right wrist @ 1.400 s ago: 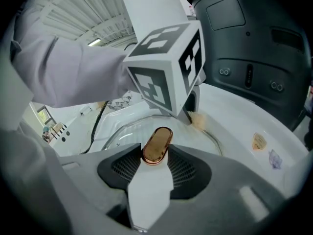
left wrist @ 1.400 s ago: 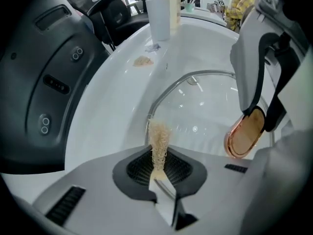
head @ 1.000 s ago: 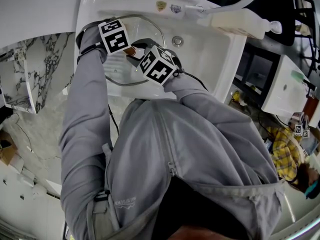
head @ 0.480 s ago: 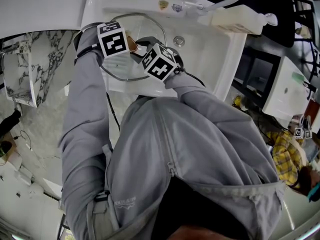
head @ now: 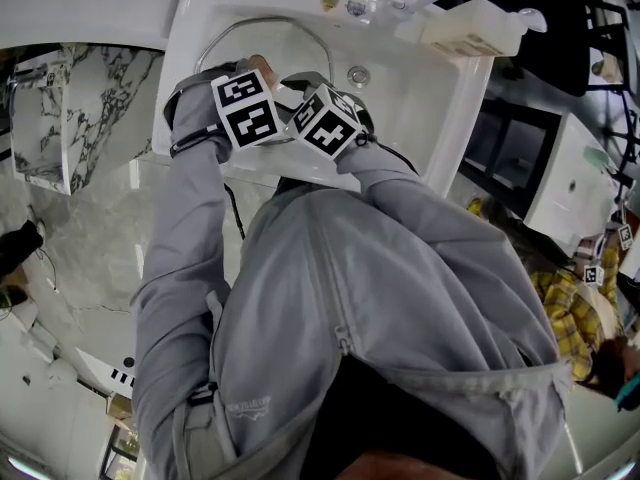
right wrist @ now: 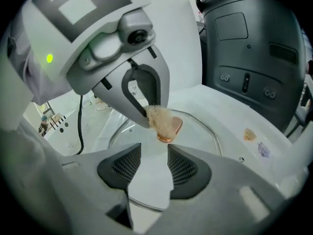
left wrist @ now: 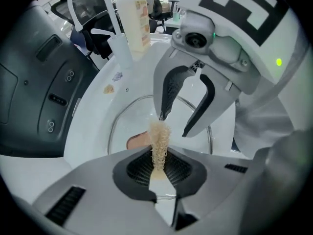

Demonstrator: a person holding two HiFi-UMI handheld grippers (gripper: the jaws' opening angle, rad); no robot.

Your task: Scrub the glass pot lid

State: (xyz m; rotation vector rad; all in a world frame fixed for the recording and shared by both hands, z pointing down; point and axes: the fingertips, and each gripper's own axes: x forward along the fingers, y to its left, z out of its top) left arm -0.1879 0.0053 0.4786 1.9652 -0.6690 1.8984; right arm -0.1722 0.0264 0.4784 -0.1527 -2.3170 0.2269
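Left gripper [left wrist: 159, 161] clamped on scrubber [left wrist: 159, 140]; pad held just beside copper knob [right wrist: 172, 127] of lid [right wrist: 200, 131]. Right gripper [right wrist: 155, 163] kept partly open, nothing gripped, glass seen through gap. Lid found in sink [head: 420, 108], at 12 o'clock from both grippers in head view. Bottle [head: 470, 26] set at sink's 1 o'clock.

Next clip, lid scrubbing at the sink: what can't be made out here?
Head view: marker cubes and sleeves cover the glass lid's near half and the jaws of the left gripper and right gripper.
Left gripper view: most of the lid's near rim, behind that gripper's body.
Right gripper view: the knob is partly behind the scrubber.
Bottle label: too small to read.
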